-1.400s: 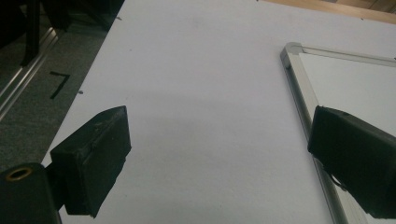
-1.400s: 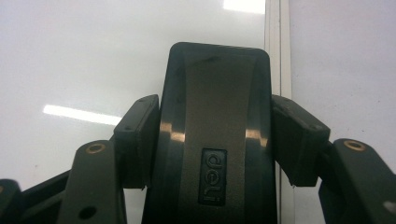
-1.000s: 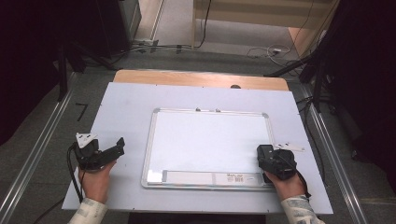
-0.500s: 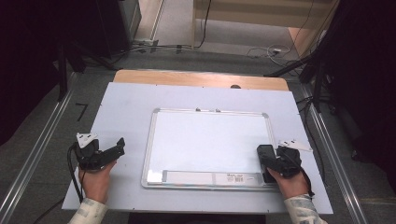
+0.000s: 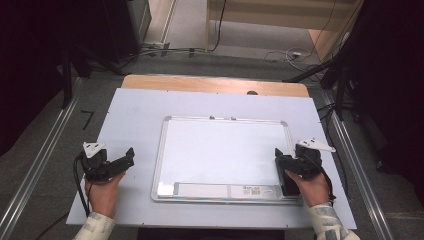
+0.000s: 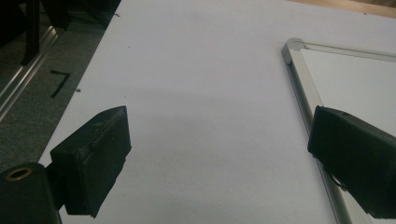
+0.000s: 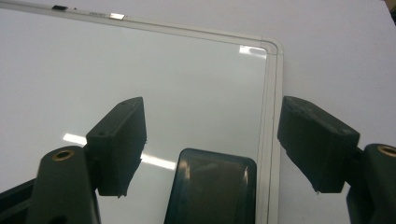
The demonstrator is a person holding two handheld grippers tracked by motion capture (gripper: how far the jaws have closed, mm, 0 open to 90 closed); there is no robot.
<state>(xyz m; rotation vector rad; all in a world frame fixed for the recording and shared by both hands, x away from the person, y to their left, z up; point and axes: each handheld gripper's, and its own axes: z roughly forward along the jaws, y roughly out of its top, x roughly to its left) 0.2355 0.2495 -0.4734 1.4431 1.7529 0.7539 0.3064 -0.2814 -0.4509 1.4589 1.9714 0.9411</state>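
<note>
A whiteboard (image 5: 225, 150) with a silver frame lies flat on the white table sheet (image 5: 135, 115). A dark rounded block (image 7: 212, 186) rests on the board near its right edge (image 5: 289, 184). My right gripper (image 7: 211, 105) hovers just over it (image 5: 285, 160). Its jaws have just been opening and now stand apart on either side of the block, clear of it. My left gripper (image 5: 129, 159) sits left of the board, open, with only bare sheet between its jaws (image 6: 219, 114). The board's corner (image 6: 299, 79) lies past its right jaw.
A wooden table edge (image 5: 215, 84) runs behind the sheet. Metal rails (image 5: 45, 160) flank the table on both sides. Cables lie on the floor at the back (image 5: 285, 55). A printed label strip (image 5: 225, 190) runs along the board's near edge.
The right gripper's jaws have spread and the hand has lifted a little, leaving the dark block lying on the board. The left hand has kept still.
</note>
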